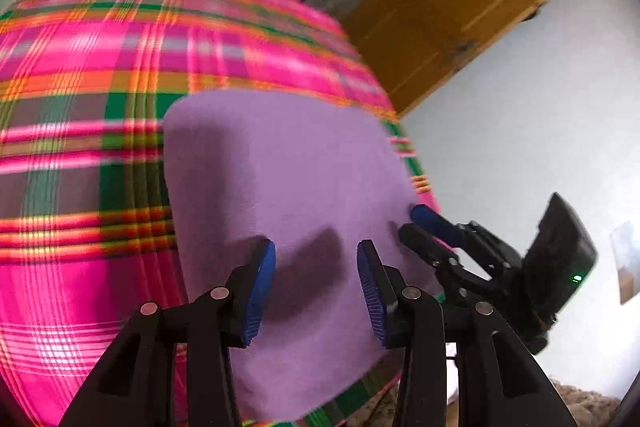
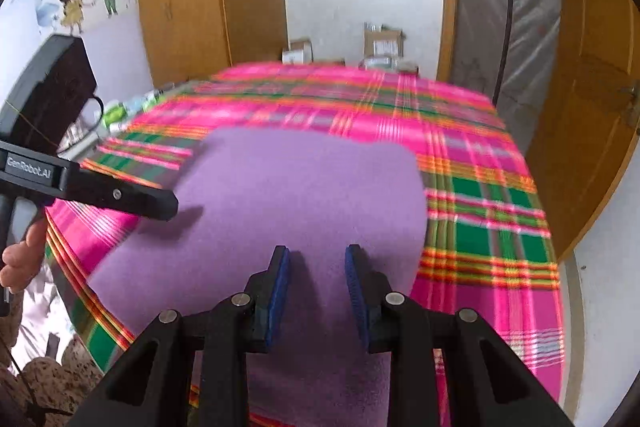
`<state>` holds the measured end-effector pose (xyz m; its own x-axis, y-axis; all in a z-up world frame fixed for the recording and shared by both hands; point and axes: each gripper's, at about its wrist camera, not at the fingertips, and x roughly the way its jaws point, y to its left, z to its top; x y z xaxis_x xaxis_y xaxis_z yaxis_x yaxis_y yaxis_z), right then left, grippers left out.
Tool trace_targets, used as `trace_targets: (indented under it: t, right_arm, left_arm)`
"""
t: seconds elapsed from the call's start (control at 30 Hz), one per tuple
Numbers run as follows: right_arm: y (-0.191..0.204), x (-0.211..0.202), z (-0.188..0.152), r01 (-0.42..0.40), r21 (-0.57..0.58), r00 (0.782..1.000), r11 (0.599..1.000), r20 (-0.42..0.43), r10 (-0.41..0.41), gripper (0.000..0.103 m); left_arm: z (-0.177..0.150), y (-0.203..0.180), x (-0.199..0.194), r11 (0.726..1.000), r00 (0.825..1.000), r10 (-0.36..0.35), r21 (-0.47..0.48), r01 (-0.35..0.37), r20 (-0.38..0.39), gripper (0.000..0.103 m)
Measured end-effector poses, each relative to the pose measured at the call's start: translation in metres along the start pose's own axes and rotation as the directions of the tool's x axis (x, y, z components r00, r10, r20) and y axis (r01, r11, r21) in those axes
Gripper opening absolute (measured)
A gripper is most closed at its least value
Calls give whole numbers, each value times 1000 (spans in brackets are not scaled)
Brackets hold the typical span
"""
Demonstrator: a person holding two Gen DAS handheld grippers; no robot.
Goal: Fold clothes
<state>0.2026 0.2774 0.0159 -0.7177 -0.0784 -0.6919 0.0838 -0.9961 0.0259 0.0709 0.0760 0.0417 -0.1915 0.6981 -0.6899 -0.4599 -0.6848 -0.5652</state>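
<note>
2 hand-held grippers (image 1: 316,291) (image 2: 318,297) parted, above purple garment (image 2: 296,195)

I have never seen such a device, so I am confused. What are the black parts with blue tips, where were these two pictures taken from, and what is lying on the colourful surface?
No robot is here: a person holds hand tongs, one in each hand. Each has a camera looking along its two fingers. One picture is from the left tongs, the other from the right tongs. The blue tips are grip pads. Each view also shows the other tongs at its edge. On the plaid cover lies a purple cloth, apparently folded. Both tongs are open above it and hold nothing.
</note>
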Motion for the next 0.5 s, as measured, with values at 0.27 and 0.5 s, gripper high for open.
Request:
trace_targets:
  t: [0.27, 0.5]
  right_arm:
    - [1, 8, -1, -1, -4, 1000, 1000, -29, 1, 29]
    - [-14, 1, 30, -5, 36, 1000, 999, 16, 5, 29]
  left_arm:
    - [4, 13, 18, 1000, 1000, 13, -6, -13, -10, 44]
    - [8, 5, 1, 996, 997, 70, 59, -72, 29, 44]
